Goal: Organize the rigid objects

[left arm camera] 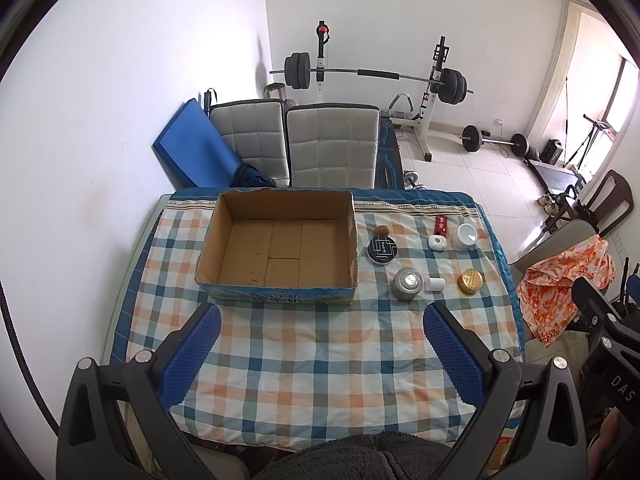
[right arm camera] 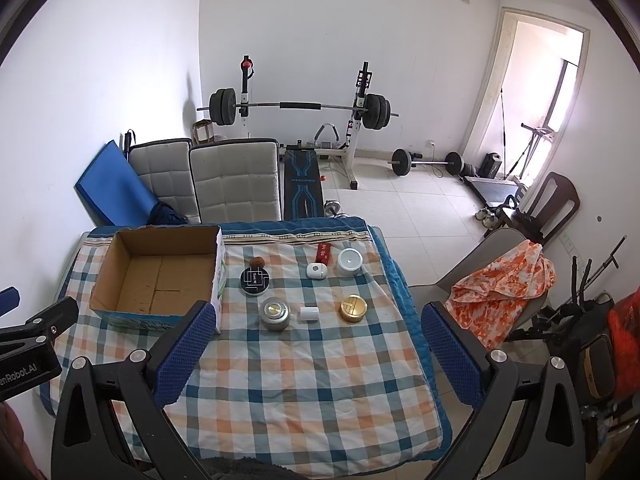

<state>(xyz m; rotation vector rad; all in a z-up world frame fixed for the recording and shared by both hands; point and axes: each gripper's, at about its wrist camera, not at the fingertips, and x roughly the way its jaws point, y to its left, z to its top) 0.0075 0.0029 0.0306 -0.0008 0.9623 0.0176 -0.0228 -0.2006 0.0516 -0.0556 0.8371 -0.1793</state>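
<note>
An empty cardboard box (left arm camera: 280, 252) (right arm camera: 160, 276) stands on the checked tablecloth at the far left. To its right lie a black round tin (left arm camera: 382, 251) (right arm camera: 254, 280), a brown nut (left arm camera: 382, 231), a silver jar (left arm camera: 407, 283) (right arm camera: 274, 313), a small white cylinder (left arm camera: 434, 284) (right arm camera: 309, 314), a gold lid (left arm camera: 470, 281) (right arm camera: 352, 308), a white round jar (left arm camera: 465, 236) (right arm camera: 349, 261), a small white case (left arm camera: 437, 242) and a red pack (left arm camera: 441, 224). My left gripper (left arm camera: 322, 344) and right gripper (right arm camera: 316, 340) are both open and empty above the near tablecloth.
The table (left arm camera: 320, 380) has its right edge beside a chair with an orange cloth (right arm camera: 500, 292). Two grey chairs (left arm camera: 332, 144) stand behind the table. A barbell rack (right arm camera: 304, 108) stands at the back wall.
</note>
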